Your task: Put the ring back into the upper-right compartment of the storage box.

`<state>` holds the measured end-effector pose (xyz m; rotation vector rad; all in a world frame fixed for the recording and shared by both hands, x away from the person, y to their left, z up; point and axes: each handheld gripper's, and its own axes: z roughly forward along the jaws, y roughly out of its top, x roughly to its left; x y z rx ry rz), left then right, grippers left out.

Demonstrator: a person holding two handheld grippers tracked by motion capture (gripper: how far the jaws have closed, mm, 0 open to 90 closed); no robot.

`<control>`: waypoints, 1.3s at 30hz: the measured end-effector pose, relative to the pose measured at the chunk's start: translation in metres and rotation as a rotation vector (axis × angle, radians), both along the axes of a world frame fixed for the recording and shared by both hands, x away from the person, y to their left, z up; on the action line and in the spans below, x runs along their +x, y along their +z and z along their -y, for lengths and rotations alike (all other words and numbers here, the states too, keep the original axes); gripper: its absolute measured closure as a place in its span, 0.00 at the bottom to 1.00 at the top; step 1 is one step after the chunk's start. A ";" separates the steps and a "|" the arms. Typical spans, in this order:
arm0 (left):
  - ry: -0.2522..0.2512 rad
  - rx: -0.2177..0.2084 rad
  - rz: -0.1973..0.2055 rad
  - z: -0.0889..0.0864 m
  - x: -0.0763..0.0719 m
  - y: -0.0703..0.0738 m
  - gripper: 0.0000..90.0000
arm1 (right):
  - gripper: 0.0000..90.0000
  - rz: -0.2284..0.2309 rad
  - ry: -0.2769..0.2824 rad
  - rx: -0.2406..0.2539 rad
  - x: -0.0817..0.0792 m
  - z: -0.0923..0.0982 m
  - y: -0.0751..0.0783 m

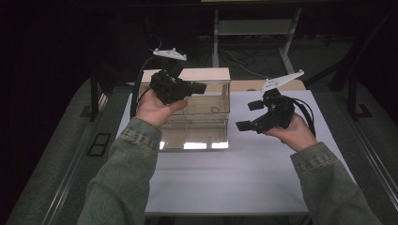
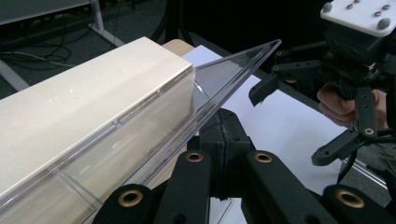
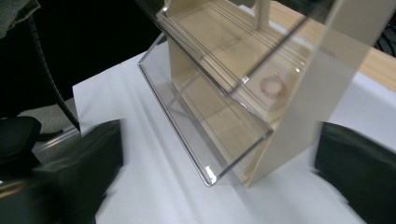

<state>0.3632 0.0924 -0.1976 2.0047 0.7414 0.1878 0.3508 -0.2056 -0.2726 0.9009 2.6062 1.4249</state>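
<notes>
My left gripper (image 1: 199, 87) is closed on the edge of the clear lid (image 2: 233, 77) and holds it lifted above the wooden display box (image 1: 197, 110) at the far side of the white table (image 1: 244, 173). My right gripper (image 1: 251, 115) is beside the box, wide open and empty; inside the box lies a small bracelet (image 3: 272, 85).

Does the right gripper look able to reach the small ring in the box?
Probably yes: the left gripper holds the clear flap lifted, and the right gripper faces the box front with open jaws. Whether another clear panel covers the ring is unclear.
</notes>
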 end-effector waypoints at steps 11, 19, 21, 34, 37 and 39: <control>0.003 -0.003 0.001 0.000 -0.001 0.000 0.99 | 0.01 0.013 -0.018 0.060 -0.011 0.029 -0.012; 0.000 0.000 0.001 -0.001 -0.001 0.000 0.99 | 0.01 0.005 -0.028 0.073 -0.020 0.044 -0.024; 0.000 0.000 0.001 -0.001 -0.001 0.000 0.99 | 0.01 -0.003 -0.030 0.071 -0.024 0.046 -0.030; 0.003 -0.003 0.001 0.000 -0.002 -0.001 0.99 | 0.01 -0.025 -0.036 0.061 -0.041 0.053 -0.058; 0.001 -0.001 0.004 0.000 -0.002 -0.001 0.99 | 0.01 -0.029 -0.036 0.062 -0.046 0.054 -0.065; -0.002 0.000 0.006 0.001 -0.002 -0.002 0.99 | 0.01 -0.035 -0.039 0.062 -0.048 0.055 -0.068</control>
